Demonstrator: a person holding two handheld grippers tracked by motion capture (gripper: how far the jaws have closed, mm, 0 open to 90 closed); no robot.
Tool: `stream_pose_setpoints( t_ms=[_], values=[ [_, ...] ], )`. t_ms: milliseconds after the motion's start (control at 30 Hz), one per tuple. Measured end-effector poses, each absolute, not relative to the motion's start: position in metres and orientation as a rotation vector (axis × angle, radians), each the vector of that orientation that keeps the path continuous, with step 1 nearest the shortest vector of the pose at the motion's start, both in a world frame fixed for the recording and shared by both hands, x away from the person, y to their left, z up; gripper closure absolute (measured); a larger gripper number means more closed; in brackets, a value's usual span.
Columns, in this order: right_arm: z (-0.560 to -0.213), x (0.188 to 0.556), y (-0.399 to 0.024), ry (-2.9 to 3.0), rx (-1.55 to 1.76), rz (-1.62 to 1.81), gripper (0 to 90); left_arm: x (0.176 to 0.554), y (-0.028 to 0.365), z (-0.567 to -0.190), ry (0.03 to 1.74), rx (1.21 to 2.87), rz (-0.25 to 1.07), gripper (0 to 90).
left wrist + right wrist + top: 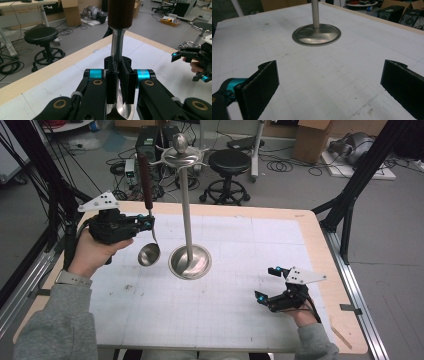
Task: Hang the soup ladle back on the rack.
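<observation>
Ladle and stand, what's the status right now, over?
Left gripper shut on ladle, held upright beside stand. Right gripper open, low over table. Nothing between ladle and stand.

- Left tool (148,223) raised at the left, held level, jaws clamped tight together.
- Right tool (267,285) low at the right, jaws spread wide, nothing between them.
- Both forearms in grey sleeves.

Grey sleeves, a pale wristband (73,278) on the left; each black claw has cyan joints, brass screws and a dotted grey plate (99,200)
</observation>
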State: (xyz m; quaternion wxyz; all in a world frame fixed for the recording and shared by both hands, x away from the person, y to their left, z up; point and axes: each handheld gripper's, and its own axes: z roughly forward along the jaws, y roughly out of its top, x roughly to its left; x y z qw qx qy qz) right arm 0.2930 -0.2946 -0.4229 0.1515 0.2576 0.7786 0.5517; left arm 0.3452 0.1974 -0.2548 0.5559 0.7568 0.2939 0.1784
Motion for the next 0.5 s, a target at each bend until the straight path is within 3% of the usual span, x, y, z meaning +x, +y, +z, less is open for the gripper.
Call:
stream_pose_setpoints(
  t_ms=[500],
  values=[
    [-0.423,0.293,-0.295,2.235,0.741,1.588,0.7,0.35,0.187,-0.251,0.678,1.805,0.427,84.1]
  ],
)
